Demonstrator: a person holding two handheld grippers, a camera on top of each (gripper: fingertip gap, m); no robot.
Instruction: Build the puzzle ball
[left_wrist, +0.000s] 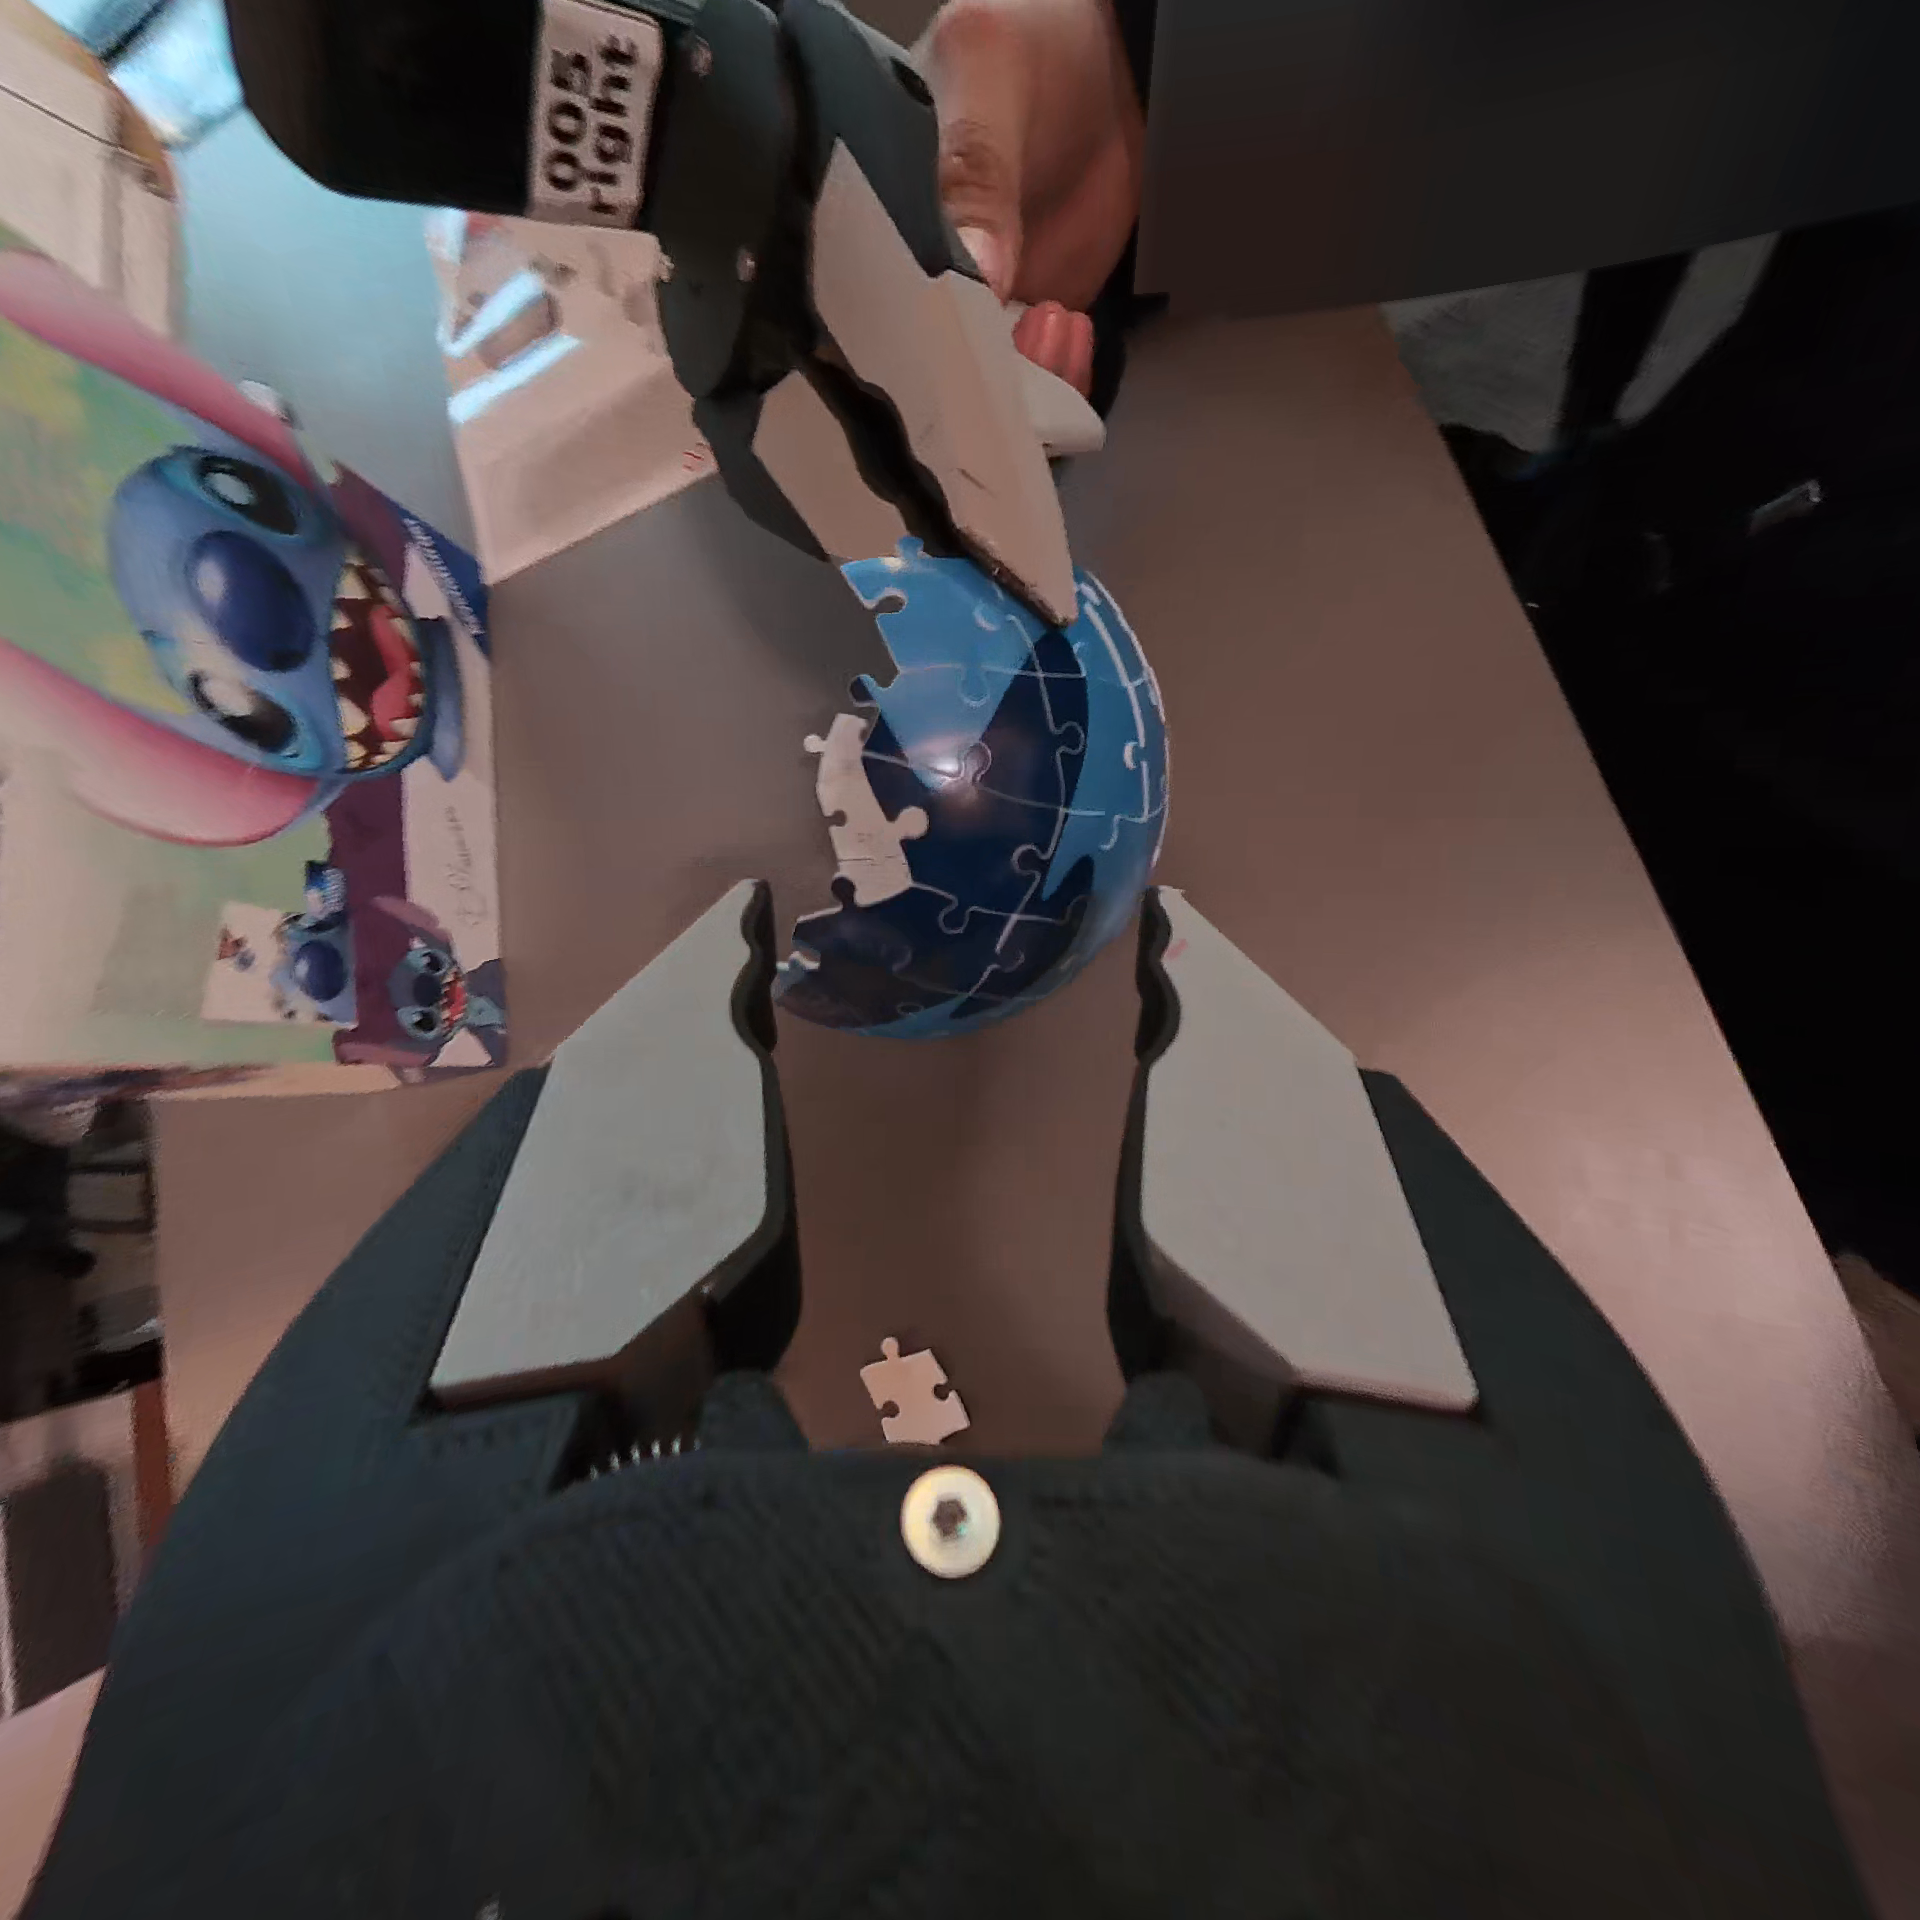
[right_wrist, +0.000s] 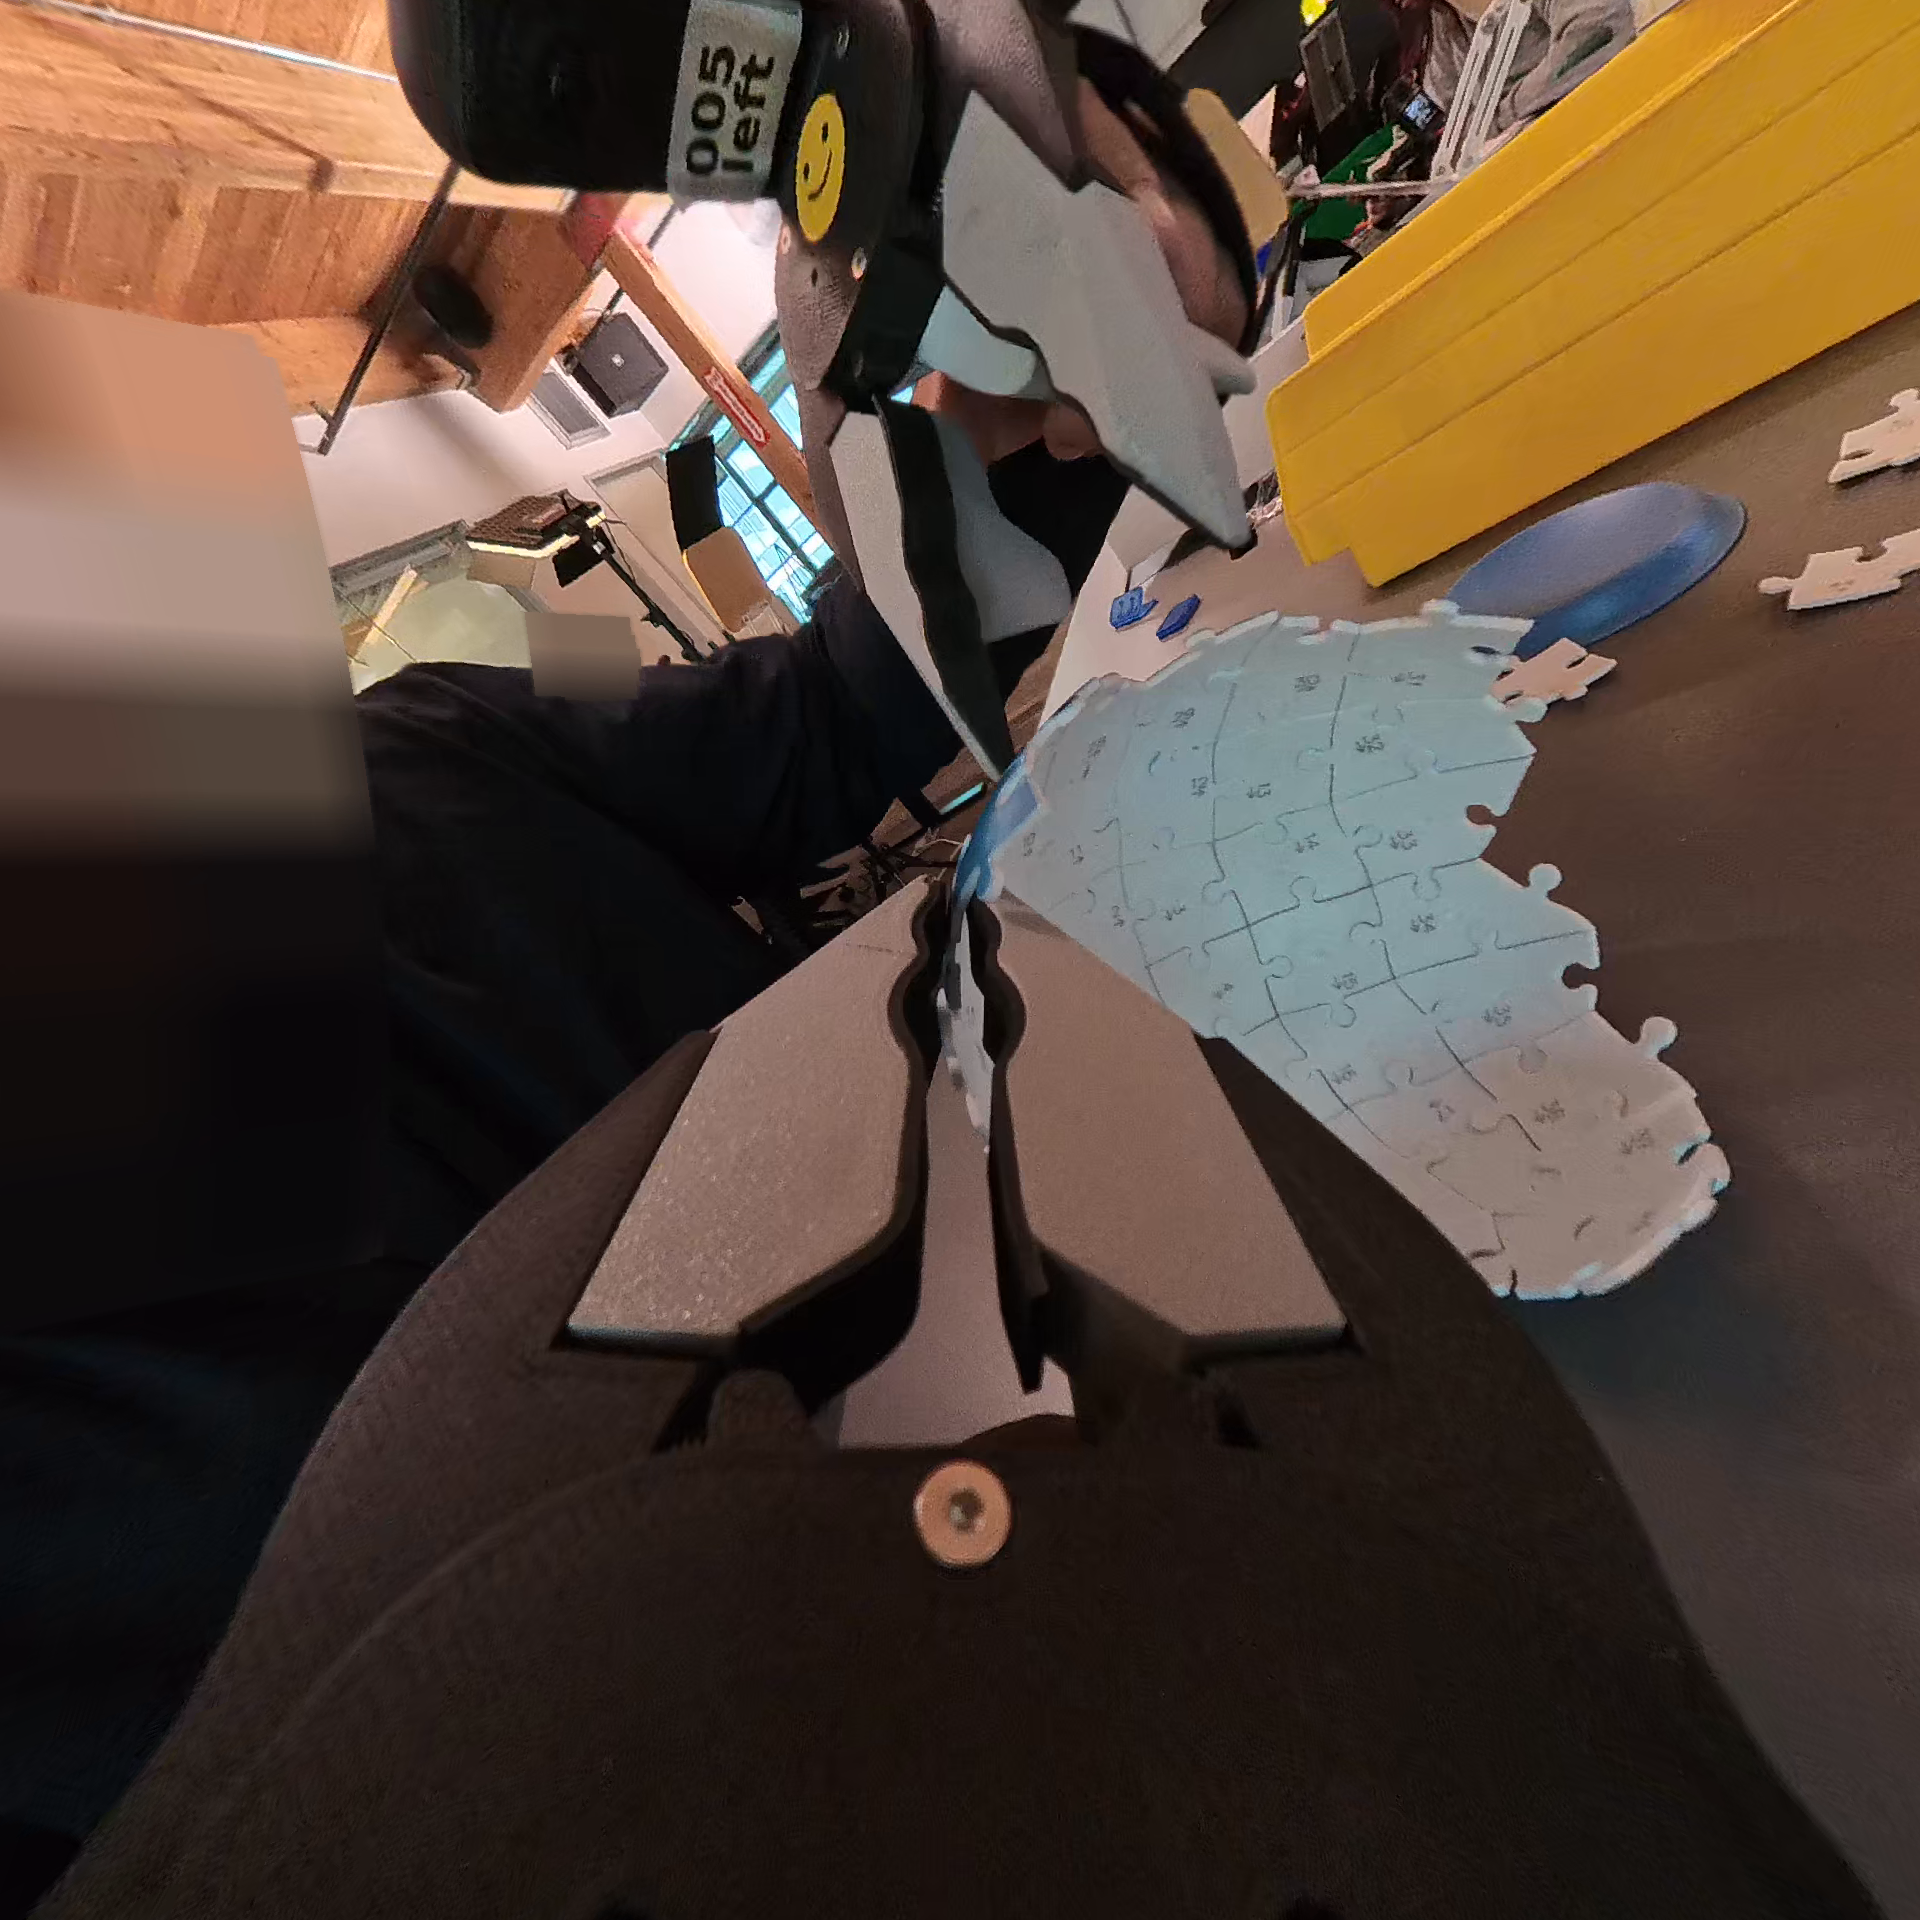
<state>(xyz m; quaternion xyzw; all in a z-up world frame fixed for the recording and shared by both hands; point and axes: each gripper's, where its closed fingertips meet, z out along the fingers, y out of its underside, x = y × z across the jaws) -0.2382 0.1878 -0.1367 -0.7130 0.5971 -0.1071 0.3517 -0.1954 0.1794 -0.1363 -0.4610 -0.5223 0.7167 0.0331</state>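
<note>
The partly built puzzle ball (left_wrist: 1023, 790) is a blue open shell resting on the brown table (left_wrist: 1351, 935). Its white numbered inside (right_wrist: 1351, 935) faces the right wrist view. My right gripper (right_wrist: 961, 920) is shut on the shell's rim; in the left wrist view it (left_wrist: 956, 566) comes down onto the ball's top edge. My left gripper (left_wrist: 954, 925) is open, its fingertips just short of the ball on either side, not touching. It also shows in the right wrist view (right_wrist: 1101, 634), above the shell. A loose white piece (left_wrist: 914, 1392) lies between my left fingers, near the palm.
The puzzle box (left_wrist: 260, 675) with a blue cartoon figure lies to the left, a white box (left_wrist: 561, 395) behind it. Yellow bins (right_wrist: 1610, 260), a blue dome-shaped part (right_wrist: 1600, 561), loose white pieces (right_wrist: 1849, 571) and two small blue pieces (right_wrist: 1153, 611) sit beyond the shell. A person's hand (left_wrist: 1029, 156) holds the right gripper. One gripper's finger ends stand about 5 centimeters off the other's. Both grippers' tips are roughly 20 centimeters from the loose white piece (left_wrist: 914, 1392). Look for it in the right wrist view (right_wrist: 1544, 680) too.
</note>
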